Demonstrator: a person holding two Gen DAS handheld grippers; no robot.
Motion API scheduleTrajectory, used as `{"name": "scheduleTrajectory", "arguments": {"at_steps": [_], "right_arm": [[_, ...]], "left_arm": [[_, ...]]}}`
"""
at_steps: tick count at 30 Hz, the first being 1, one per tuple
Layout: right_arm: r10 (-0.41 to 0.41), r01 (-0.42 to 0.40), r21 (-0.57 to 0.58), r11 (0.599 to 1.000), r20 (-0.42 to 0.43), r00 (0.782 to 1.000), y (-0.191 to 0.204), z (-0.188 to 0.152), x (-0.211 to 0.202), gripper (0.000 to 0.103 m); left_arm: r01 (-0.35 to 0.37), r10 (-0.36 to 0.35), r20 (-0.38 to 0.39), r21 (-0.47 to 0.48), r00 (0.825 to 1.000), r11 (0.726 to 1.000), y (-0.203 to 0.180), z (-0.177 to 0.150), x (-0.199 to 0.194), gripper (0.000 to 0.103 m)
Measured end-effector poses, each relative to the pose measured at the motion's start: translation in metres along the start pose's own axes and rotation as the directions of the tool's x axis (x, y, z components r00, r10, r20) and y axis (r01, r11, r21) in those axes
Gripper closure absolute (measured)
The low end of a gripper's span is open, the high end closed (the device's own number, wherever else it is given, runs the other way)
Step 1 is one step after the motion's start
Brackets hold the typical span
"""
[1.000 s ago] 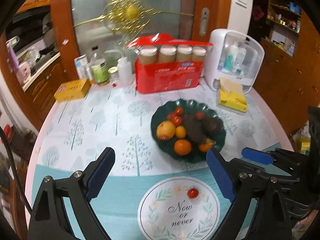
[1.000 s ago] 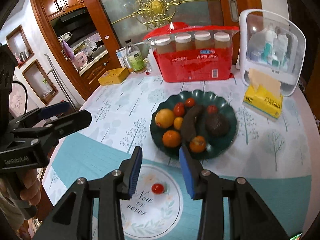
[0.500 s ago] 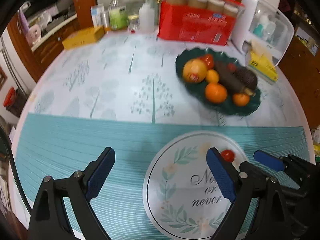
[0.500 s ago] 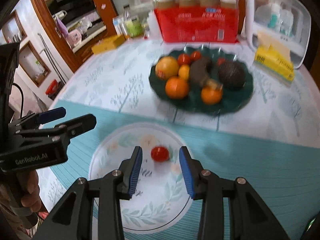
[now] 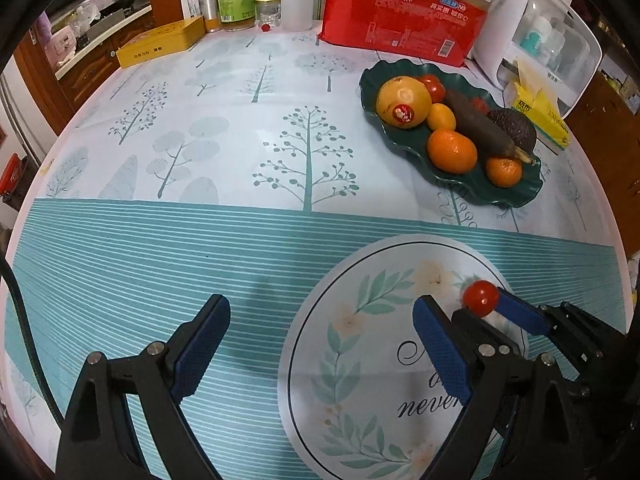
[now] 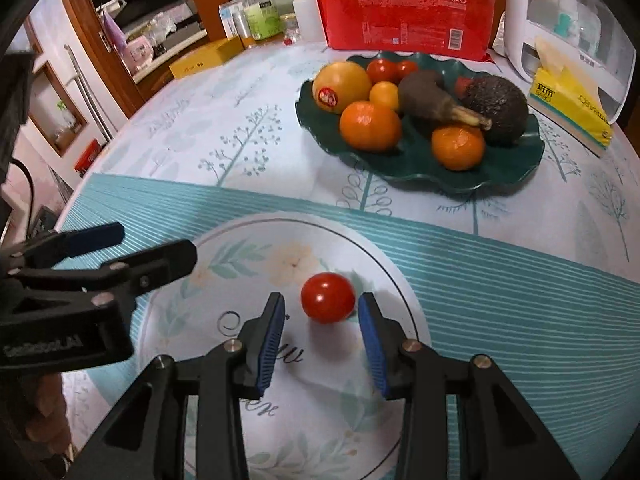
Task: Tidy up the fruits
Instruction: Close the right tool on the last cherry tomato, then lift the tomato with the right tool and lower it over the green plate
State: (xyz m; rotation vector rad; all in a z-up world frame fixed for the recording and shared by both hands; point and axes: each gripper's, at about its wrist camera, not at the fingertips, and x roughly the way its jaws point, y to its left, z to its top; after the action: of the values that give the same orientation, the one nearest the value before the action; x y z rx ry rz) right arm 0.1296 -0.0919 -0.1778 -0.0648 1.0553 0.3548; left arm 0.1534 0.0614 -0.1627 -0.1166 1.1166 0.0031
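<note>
Now the right claw is released, straddling the cherry tomato untouched; left claw gapes wide, empty.

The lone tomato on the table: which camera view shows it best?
The right wrist view: the tomato sits whole and unobstructed between the open right gripper fingers. In the left wrist view it is smaller, near the edge, partly hidden by that gripper.

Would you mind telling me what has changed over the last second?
Both grippers came down toward the table; the right gripper now brackets the cherry tomato, jaws open, not gripping. The left gripper stays open and empty. The tomato and the fruit plate have not moved.
</note>
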Motion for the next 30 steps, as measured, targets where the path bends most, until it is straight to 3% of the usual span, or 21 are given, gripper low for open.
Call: {"name": "scheduleTrajectory", "arguments": {"at_steps": [6,10,14,20,30], "right_arm": [[-0.035,0.036,-0.027,0.999,0.031,0.999,0.005,-0.002,0.001,0.066],[-0.059,0.061,-0.031,0.998,0.041,0.997,0.004,-0.003,0.001,0.075],[-0.044,0.044,-0.017,0.999,0.042,0.998,0.0,-0.004,0.0,0.076],[-0.017,0.017,0.024,1.0,0.024,1.0,-0.005,-0.003,-0.004,0.077],[-0.037,0.032,0.056,0.998,0.102,0.994,-0.023,0.019,-0.048,0.077]], "left_arm": [[0.015,-0.015,-0.022,0.001,1.0,1.0,0.001,-0.001,0.007,0.011],[0.042,-0.043,-0.051,-0.007,0.998,0.999,0.002,-0.002,0.012,0.011],[0.051,-0.051,-0.063,0.005,0.997,0.999,-0.003,-0.004,0.013,0.011],[0.063,-0.061,-0.056,0.036,0.997,0.997,-0.013,-0.002,0.005,0.011],[0.11,-0.111,0.013,0.011,0.994,0.994,-0.02,0.034,-0.036,0.01]]}}
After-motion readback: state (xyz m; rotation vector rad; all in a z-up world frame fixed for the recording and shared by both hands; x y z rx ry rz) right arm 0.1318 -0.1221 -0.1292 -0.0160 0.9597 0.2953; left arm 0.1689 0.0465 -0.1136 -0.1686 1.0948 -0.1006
